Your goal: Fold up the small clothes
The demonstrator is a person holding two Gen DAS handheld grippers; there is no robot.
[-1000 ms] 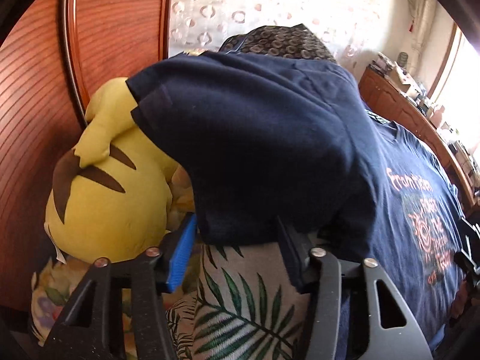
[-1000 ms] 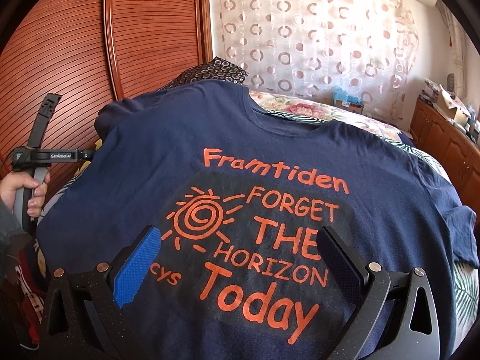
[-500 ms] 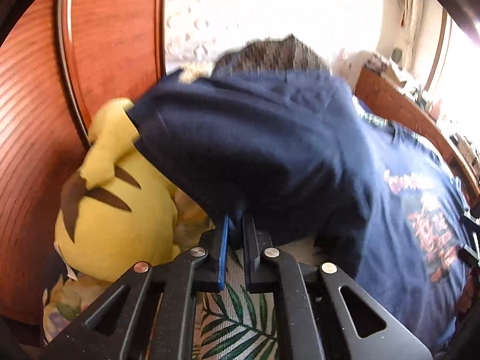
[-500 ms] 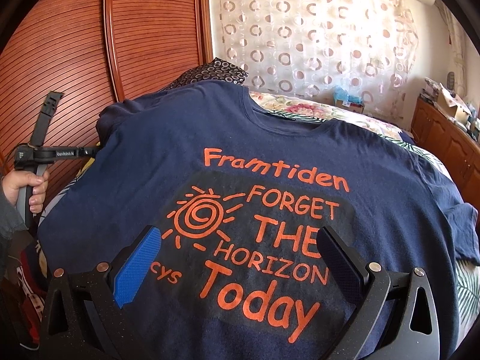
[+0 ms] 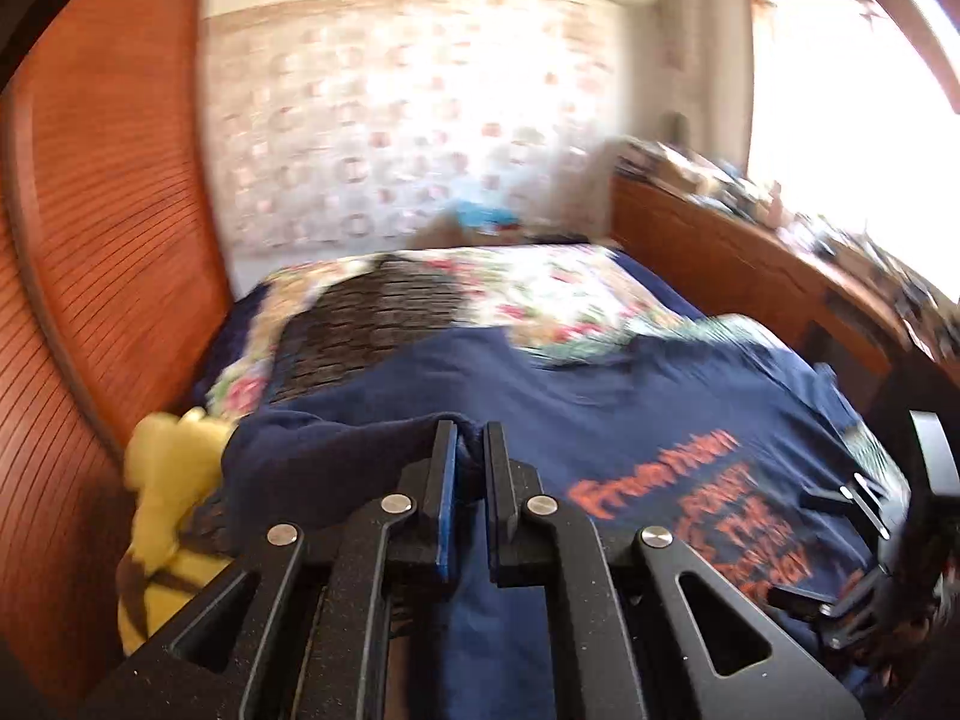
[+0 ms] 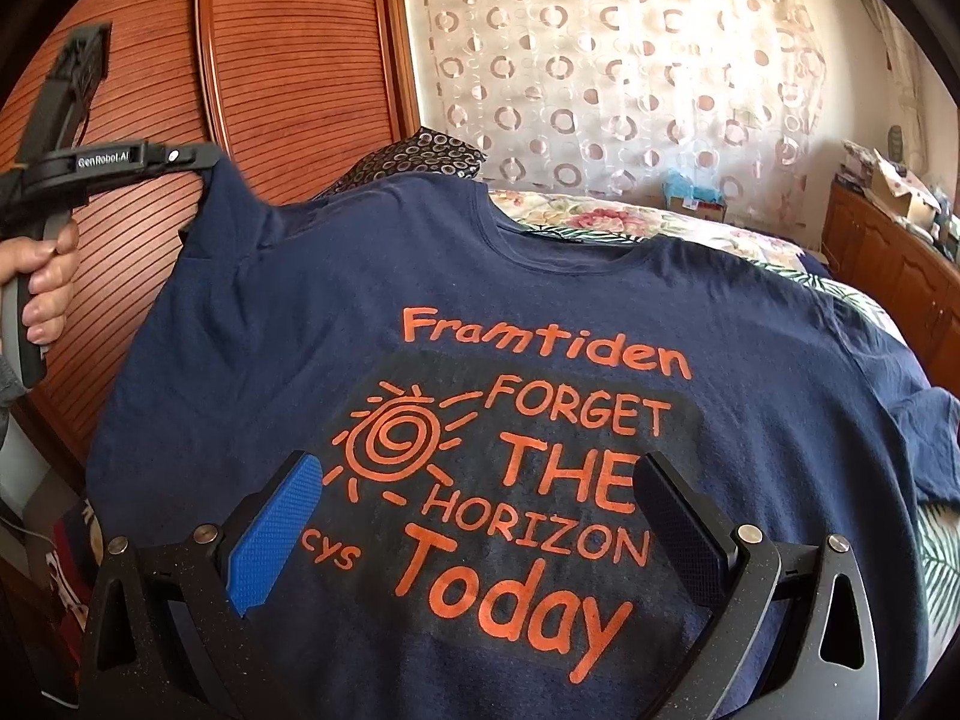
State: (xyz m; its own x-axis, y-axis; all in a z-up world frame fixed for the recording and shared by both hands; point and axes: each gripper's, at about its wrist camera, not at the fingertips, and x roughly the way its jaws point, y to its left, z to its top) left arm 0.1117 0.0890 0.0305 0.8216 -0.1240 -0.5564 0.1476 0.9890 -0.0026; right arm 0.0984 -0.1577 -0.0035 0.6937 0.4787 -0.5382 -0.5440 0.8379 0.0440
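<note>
Taking in the bed (image 6: 690,228) first, stretching from near to far with the wooden wardrobe (image 6: 270,60) standing along its left. Seeing one navy T-shirt (image 6: 540,312) lying print-up across it, long axis running near to far, collar at the far end and the hem running out of view near the cameras.

Moving to the far left corner: watching the left sleeve (image 6: 228,210) being held up off the bed, apart from the flat body. Catching the left tool (image 5: 470,438) pinching that sleeve, jaws having just been closing, navy cloth sitting between the pads. Glimpsing one hand (image 6: 45,276) wrapped round its handle.

Finding the right tool (image 6: 477,462) hovering over the orange print at the near end, jaws spread wide, gripping nothing.

Judging the coming move: needing to carry the sleeve rightward, across the long axis, toward the middle of the print. Reading the left tool as the one in place for it; the right sleeve (image 6: 936,450) lying flat at the far right edge, closer to the right tool.

Counting up: one shirt, two sleeves, two tools, one hand showing, one dark patterned pillow (image 6: 420,156) beyond the collar, one yellow plush toy (image 5: 168,480) tucked at the left edge of the bed.
</note>
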